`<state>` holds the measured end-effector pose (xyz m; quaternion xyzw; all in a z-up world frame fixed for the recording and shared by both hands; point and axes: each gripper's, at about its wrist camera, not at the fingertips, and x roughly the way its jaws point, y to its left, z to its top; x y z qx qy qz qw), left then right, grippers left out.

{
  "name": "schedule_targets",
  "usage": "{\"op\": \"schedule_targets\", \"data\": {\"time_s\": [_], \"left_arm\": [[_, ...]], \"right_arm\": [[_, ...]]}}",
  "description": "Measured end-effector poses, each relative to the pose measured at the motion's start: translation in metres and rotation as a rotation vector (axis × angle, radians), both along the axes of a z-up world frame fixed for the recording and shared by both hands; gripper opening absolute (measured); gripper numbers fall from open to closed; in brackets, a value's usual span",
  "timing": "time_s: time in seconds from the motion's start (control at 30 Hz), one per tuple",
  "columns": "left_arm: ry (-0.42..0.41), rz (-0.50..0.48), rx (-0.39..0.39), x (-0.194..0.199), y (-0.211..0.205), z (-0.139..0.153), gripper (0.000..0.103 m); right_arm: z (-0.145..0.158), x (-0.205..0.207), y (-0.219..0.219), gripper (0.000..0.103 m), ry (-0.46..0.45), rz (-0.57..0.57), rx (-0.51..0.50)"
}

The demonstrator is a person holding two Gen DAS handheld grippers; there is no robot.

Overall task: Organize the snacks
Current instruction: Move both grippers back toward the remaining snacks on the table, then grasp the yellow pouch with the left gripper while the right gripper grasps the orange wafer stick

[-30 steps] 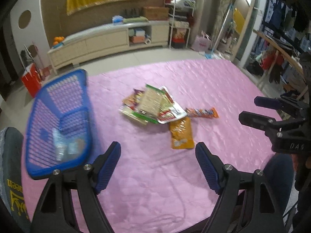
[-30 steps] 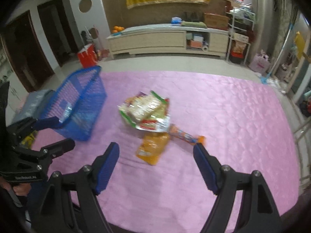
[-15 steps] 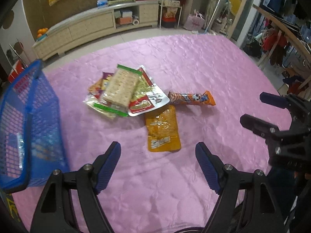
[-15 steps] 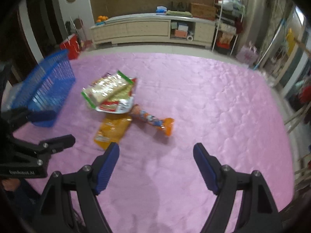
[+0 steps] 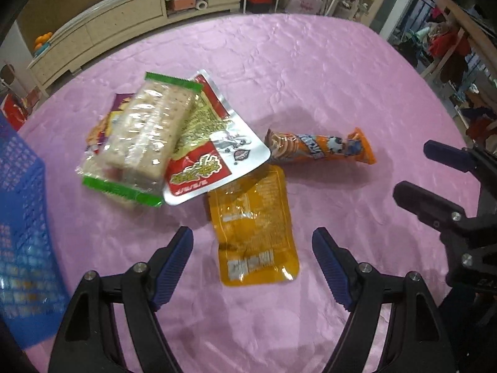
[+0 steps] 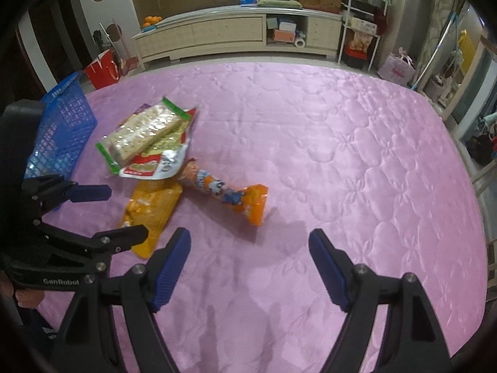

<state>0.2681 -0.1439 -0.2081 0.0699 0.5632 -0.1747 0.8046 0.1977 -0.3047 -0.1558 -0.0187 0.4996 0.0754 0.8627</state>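
Note:
A pile of snacks lies on the pink quilted table [image 5: 310,62]: a clear cracker pack with green ends [image 5: 146,133] on top of a silver and red pouch [image 5: 211,155], an orange flat pouch [image 5: 253,227] and an orange tube pack [image 5: 320,149]. My left gripper [image 5: 253,261] is open, its fingers either side of the orange pouch's near end. My right gripper [image 6: 248,264] is open and empty, just short of the orange tube pack [image 6: 223,189]. A blue basket [image 5: 21,217] stands at the left, also in the right wrist view [image 6: 62,127].
The right gripper shows at the right edge of the left wrist view [image 5: 450,205]; the left one shows at the left of the right wrist view [image 6: 77,217]. A cream cabinet [image 6: 233,31] and shelves stand beyond the table's far edge.
Both grippers have moved forward and down toward the snack pile. The left one swung right, away from the basket, and now frames the orange pouch. Both stayed open.

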Motion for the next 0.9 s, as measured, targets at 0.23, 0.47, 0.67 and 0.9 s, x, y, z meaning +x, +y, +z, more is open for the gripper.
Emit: {"op": "schedule_targets", "data": {"time_s": [0.23,0.47,0.67,0.9], "left_arm": [[-0.019,-0.060,0.088,0.008,-0.024,-0.018,0.077],[-0.012,-0.063,0.070,0.005,-0.033,-0.018,0.053],[-0.004,-0.092,0.079,-0.003,-0.026,-0.012,0.031],[-0.020,-0.030,0.019,-0.021,-0.006,-0.010,0.014]], "right_arm": [[-0.012,0.002,-0.015,0.082,0.028,-0.027,0.027],[-0.012,0.003,-0.023,0.082,0.040,-0.037,0.051],[-0.010,0.005,-0.014,0.082,0.054,0.009,0.061],[-0.006,0.020,0.009,0.082,0.060,0.162,0.022]]}}
